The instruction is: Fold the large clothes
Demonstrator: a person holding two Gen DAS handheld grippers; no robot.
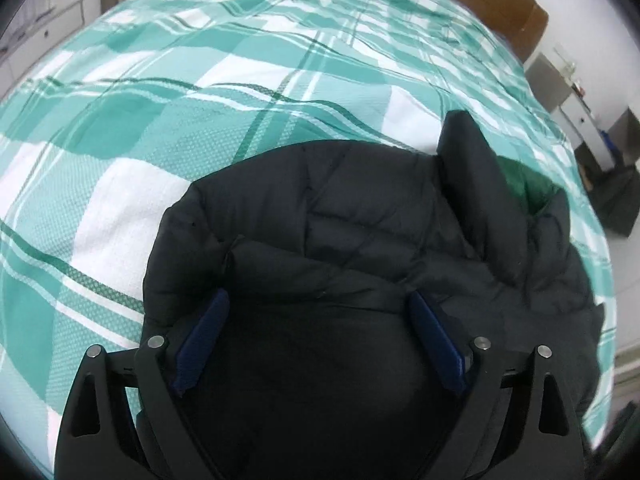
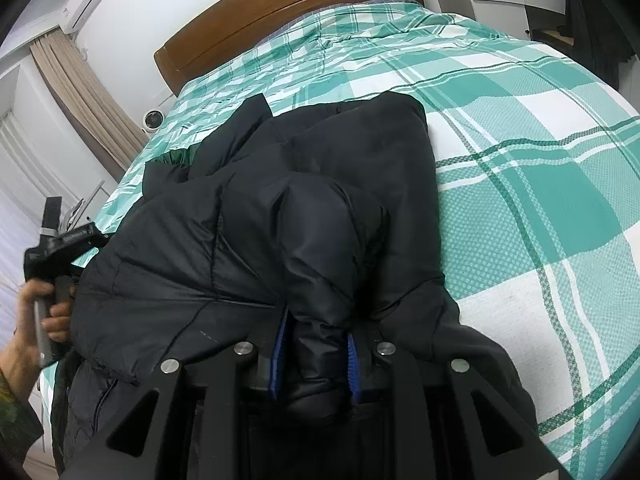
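A bed (image 2: 540, 168) with a green-and-white plaid cover (image 1: 168, 92) and a wooden headboard (image 2: 280, 4) fills the room. On it lies a black quilted, puffy jacket (image 2: 328, 168), rumpled. The right gripper (image 2: 316, 356) pinches a fold of its padding; the left gripper (image 1: 320, 336) stands spread wide over the jacket's edge, holding nothing.

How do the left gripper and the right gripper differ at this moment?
The left gripper has its jaws spread wide; the right gripper has them nearly together. The right gripper pinches a fold of the black jacket between its blue pads; the left gripper's pads press on nothing, with the jacket lying in the gap. Both have blue pads on black frames and point down at the same jacket on the checked bedcover.
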